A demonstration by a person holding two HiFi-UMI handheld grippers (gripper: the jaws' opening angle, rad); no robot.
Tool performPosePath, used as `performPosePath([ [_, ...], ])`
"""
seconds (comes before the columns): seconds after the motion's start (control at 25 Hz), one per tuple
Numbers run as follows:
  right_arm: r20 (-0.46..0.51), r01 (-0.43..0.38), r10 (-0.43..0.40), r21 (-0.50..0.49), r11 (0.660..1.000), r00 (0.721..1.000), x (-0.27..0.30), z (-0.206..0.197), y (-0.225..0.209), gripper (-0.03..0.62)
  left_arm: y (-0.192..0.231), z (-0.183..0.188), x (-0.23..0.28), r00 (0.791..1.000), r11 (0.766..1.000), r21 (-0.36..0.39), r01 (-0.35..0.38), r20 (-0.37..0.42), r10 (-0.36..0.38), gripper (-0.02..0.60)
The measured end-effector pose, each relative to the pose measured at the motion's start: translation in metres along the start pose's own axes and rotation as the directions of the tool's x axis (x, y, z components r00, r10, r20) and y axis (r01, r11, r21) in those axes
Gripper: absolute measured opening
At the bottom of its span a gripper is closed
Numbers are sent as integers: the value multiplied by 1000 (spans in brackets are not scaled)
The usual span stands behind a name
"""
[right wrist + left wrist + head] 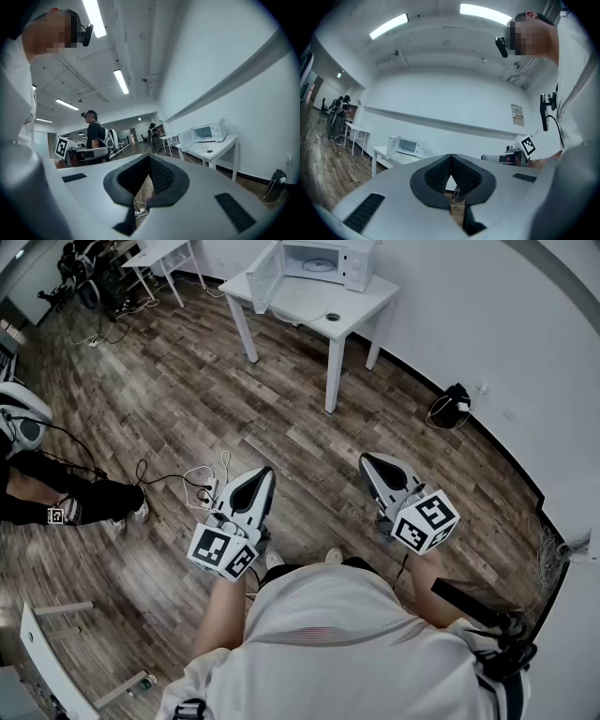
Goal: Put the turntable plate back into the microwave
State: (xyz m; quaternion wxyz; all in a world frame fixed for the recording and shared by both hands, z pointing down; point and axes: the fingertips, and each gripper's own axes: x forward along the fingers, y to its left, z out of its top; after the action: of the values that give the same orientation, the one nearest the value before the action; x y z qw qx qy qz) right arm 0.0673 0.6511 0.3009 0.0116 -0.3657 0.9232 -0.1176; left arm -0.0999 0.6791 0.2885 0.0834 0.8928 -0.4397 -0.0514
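Note:
A white microwave stands far ahead on a white table with its door swung open to the left. It also shows in the left gripper view as the microwave and in the right gripper view as the microwave. A pale round plate lies on the table in front of it, with a small dark ring beside it. My left gripper and right gripper are held level near my body, far from the table. Both are shut, with nothing between the jaws.
Wood floor lies between me and the table. A power strip with cables lies on the floor just ahead of the left gripper. Another person's legs are at the left. A black object with a cord sits by the right wall. More desks stand at the back left.

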Motion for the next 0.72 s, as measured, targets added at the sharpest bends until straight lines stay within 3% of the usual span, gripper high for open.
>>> performPosePath([
  [0.4,7,40,-41,46,998,999,-25,-4,-63,3,-29,-14,56,1000,1000,15,11,-19,-11,11],
  [0.72,-2,95,-95,32,995,996,-9,-1,-106,3,-4,-19,108,998,998,4,59,-12,-59,11],
])
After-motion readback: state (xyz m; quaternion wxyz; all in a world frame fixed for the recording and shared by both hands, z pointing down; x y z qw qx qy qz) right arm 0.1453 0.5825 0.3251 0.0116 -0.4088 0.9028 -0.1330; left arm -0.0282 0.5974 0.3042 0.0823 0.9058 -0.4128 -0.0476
